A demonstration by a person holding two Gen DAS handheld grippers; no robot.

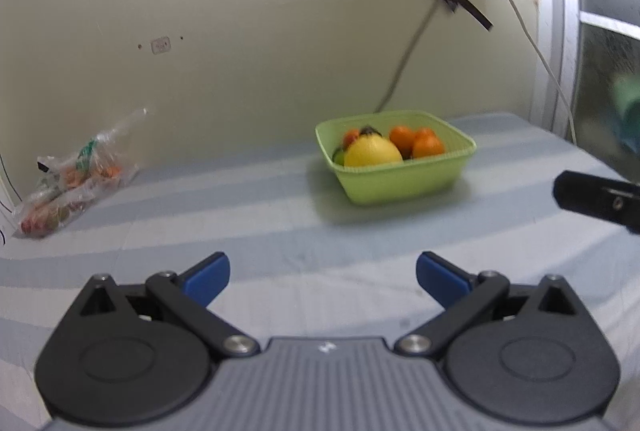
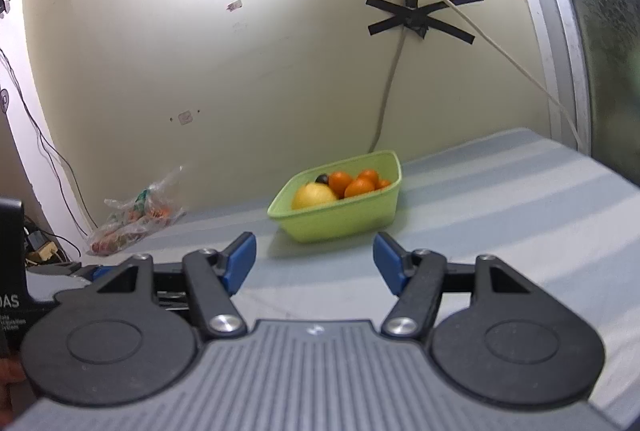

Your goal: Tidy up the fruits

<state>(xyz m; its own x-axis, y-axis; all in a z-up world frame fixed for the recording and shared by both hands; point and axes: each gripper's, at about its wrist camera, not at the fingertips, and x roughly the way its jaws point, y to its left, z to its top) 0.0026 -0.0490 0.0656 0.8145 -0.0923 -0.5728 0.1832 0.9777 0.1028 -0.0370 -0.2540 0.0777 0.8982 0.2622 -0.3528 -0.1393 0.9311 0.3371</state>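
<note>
Left wrist view: left gripper (image 1: 323, 273) gapes wide, empty; basket (image 1: 404, 183) of fruit (image 1: 373, 151) ahead, bag (image 1: 76, 173) far left. Right gripper (image 2: 315, 263) likewise wide, nothing between

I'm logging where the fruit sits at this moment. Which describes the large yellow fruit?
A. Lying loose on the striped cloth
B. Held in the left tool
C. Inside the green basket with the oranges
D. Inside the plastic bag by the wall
C: the yellow fruit lies inside the green basket next to the oranges, while both tools, left and right, are open and hold nothing.
</note>
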